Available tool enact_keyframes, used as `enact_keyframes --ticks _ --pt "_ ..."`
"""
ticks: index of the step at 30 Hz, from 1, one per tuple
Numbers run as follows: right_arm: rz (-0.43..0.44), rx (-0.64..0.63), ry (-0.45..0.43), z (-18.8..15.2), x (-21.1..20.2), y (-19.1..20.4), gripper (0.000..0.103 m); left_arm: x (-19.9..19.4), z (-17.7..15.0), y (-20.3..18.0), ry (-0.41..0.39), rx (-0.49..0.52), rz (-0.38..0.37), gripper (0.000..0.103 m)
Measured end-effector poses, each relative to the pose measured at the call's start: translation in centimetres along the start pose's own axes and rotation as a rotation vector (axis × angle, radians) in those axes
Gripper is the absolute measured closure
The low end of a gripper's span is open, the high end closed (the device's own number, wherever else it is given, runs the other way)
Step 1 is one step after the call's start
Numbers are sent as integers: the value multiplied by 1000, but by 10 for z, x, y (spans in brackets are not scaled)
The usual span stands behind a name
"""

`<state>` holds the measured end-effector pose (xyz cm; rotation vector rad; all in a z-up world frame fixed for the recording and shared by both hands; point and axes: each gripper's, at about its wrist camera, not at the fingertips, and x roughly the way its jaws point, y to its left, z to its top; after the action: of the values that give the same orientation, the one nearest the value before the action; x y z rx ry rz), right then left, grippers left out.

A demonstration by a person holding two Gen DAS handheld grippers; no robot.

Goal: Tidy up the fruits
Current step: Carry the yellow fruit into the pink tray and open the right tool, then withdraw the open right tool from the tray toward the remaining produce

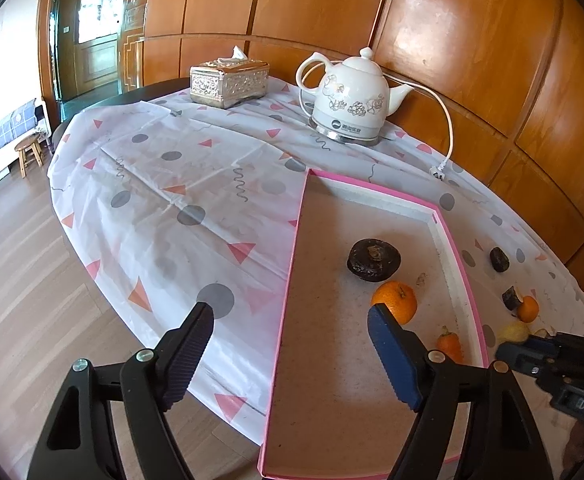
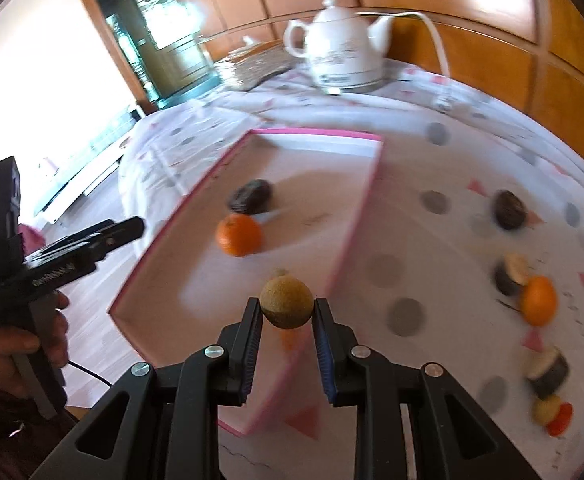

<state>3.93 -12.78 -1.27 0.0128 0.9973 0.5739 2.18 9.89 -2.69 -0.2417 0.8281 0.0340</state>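
Rough tan round fruit point(image 2: 286, 301) clamped in right tool point(image 2: 286, 312); left tool point(image 1: 292, 322) spread wide, empty.

Bright daylight from left; glare on glossy orange wood wall panels point(image 1: 443, 40). Left wrist view sharp — right wrist view motion-smeared. Fisheye bending, dark corners.

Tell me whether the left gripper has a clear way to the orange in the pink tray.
Probably yes. The left gripper is open and empty, and the orange lies just beyond one fingertip on the bare floor of the pink tray, with nothing between them.
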Motion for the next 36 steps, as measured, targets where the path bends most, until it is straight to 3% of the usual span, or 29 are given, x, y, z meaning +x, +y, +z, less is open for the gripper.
enact_keyframes --ticks 14,36 --pt "-6 35 21 3 22 8 74 5 -1 5 14 -14 3 23" --pt "-250 40 -21 -29 -43 -46 70 0 -1 -3 7 13 -3 23"
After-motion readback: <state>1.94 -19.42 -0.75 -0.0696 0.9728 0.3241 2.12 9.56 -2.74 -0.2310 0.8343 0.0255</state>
